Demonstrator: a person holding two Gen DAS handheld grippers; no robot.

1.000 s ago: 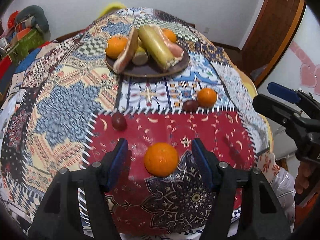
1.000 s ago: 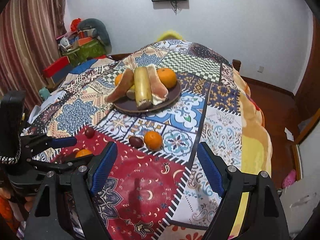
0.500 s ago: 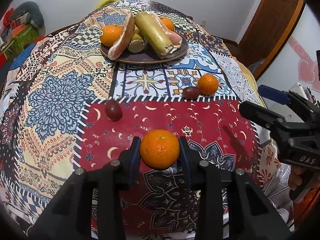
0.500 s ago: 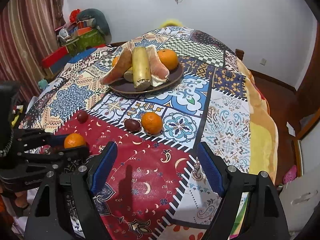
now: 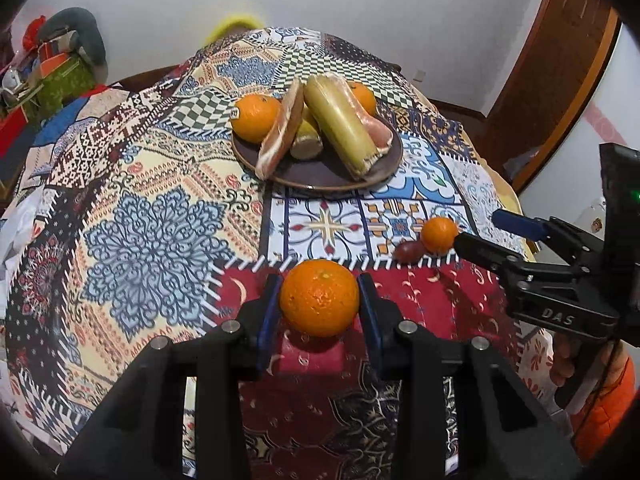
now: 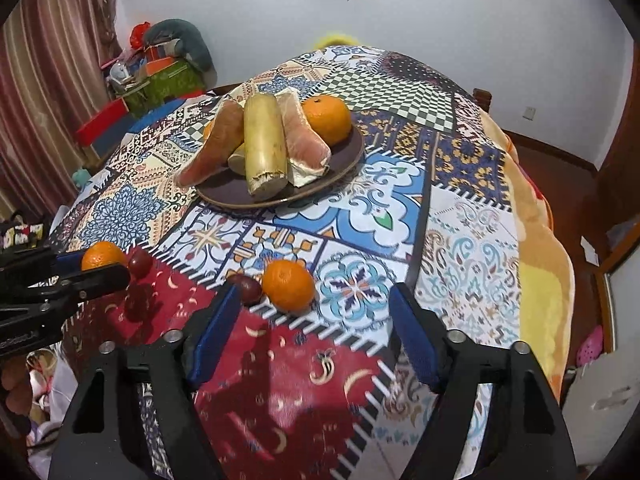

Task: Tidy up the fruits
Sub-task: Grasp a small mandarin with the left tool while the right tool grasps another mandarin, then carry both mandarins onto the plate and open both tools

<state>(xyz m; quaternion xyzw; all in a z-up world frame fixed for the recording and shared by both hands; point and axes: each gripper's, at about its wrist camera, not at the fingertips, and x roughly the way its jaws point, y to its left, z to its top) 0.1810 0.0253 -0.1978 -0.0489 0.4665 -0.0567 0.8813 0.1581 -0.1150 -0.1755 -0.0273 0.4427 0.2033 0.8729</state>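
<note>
My left gripper is shut on an orange and holds it just above the red patch of the cloth. A second orange rests on the cloth just ahead of my right gripper, whose jaws are closing without touching it. A dark red fruit lies against that orange, by the left fingertip. Another dark red fruit sits near the left gripper. Further back, a brown plate carries two oranges, wrapped pink slices and a yellow-green stalk.
The patchwork cloth drapes over a round table and drops off at the right edge. Boxes and clutter stand at the far left by a curtain. A hand holds the right gripper.
My left gripper closed on the orange and carried it toward the plate. My right gripper came down and forward to the second orange, and its jaws narrowed.
</note>
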